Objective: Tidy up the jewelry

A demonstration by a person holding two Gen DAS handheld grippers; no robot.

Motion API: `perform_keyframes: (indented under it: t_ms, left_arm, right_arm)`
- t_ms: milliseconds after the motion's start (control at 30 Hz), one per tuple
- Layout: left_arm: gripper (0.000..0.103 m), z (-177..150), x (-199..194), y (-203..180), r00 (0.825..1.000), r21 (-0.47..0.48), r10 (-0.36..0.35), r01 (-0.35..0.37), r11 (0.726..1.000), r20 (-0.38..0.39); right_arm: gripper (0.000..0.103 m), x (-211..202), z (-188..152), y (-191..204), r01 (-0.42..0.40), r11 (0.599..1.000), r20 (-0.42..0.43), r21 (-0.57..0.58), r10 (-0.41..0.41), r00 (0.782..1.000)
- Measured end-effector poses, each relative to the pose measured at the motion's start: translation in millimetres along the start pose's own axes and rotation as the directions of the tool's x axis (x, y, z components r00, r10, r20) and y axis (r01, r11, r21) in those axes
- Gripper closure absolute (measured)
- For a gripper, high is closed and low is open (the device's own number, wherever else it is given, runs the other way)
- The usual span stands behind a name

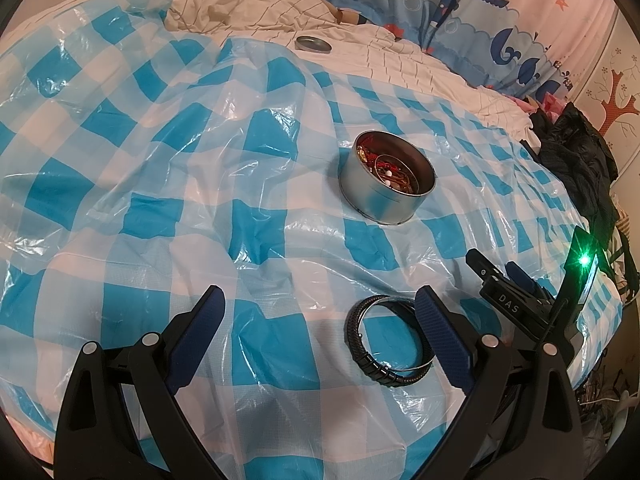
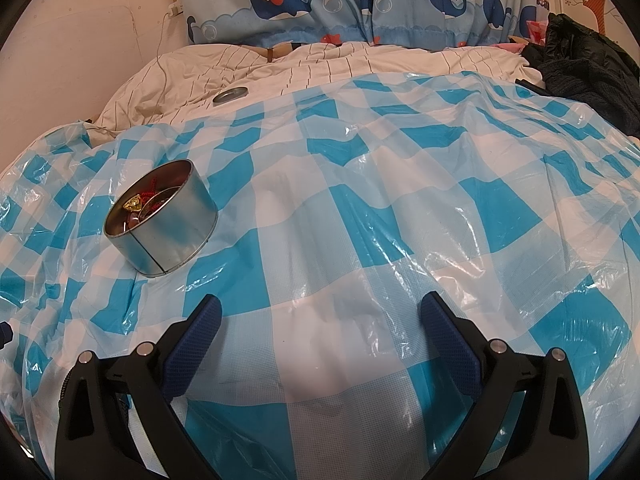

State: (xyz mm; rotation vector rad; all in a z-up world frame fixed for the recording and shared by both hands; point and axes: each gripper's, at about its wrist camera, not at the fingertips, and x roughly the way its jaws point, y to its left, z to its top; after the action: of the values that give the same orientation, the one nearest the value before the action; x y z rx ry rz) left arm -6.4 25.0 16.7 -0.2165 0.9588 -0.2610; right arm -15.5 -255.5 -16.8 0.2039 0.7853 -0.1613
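The left gripper hovers with its jaws spread wide over a blue-and-white checked plastic sheet, and a cluster of black bracelets lies on the sheet just inside its right finger, ungripped. Beyond them sits an open round metal tin holding red cord and assorted jewelry (a gold trinket shows in the right wrist view), while its lid rests well apart on the striped bedding. The right gripper is also wide open and empty over bare sheet, the tin to its left.
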Motion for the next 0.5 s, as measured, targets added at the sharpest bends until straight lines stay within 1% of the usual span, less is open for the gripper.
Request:
perform_keyframes:
  t_ms: [500]
  left_arm:
    - [0.011, -1.1, -2.1, 0.1, 1.000, 0.001, 0.001, -0.001, 1.000, 0.000]
  right_arm:
    - [0.007, -0.6, -0.1, -0.5, 0.000, 1.000, 0.000, 0.000, 0.000, 1.000]
